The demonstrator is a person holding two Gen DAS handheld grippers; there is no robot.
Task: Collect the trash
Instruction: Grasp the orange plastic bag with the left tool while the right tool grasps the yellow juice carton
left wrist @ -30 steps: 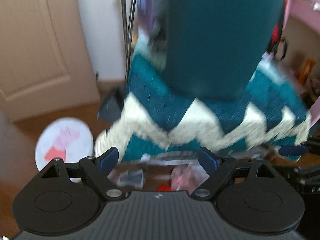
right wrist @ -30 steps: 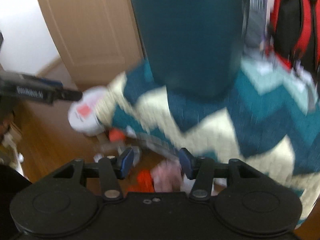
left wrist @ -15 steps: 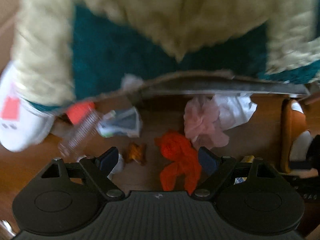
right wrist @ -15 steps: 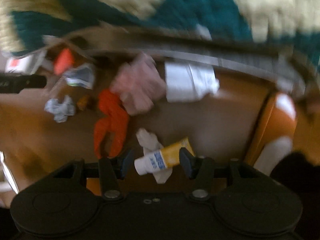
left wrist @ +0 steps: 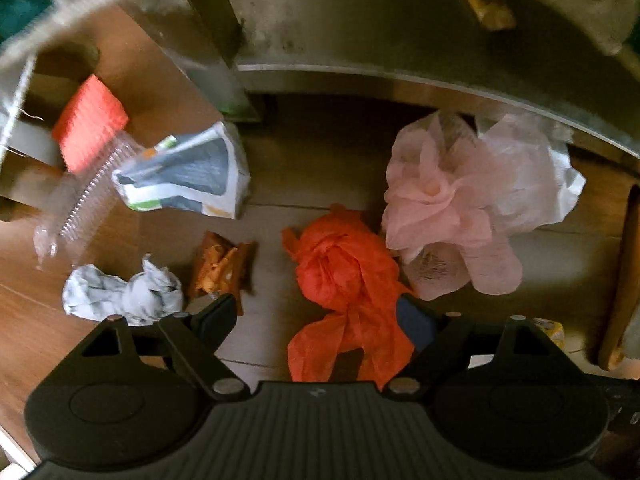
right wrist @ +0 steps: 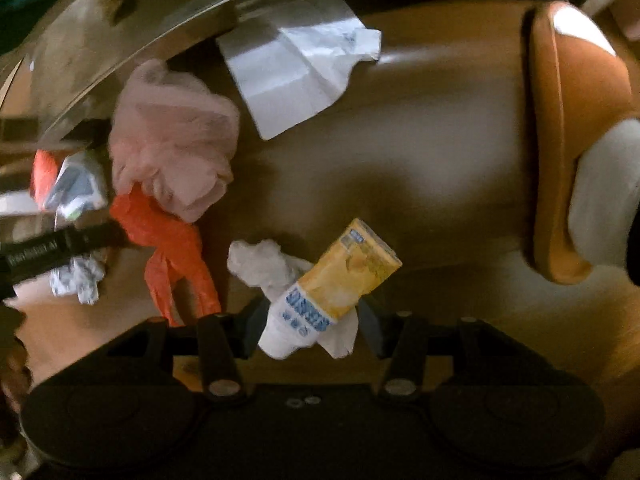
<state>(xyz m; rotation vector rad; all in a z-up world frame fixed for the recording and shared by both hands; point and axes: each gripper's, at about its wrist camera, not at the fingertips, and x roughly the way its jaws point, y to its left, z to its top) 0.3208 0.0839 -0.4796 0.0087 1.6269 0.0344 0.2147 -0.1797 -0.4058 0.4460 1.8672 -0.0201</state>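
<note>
Both grippers low over the wooden floor (right wrist: 420, 168), fingers spread, nothing held. Left gripper (left wrist: 316, 318) straddles the orange plastic bag (left wrist: 344, 276); pink bag (left wrist: 444, 196) just right of it, crumpled grey paper (left wrist: 120, 294) and brown wrapper (left wrist: 220, 266) to the left. Right gripper (right wrist: 310, 326) brackets the yellow-white carton (right wrist: 336, 284), lying on a white tissue (right wrist: 264, 264).

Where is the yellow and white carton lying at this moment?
In the right wrist view, the yellow and white carton lies on the wooden floor, low and central, between the open jaws of the right gripper, on a crumpled white tissue.
</note>
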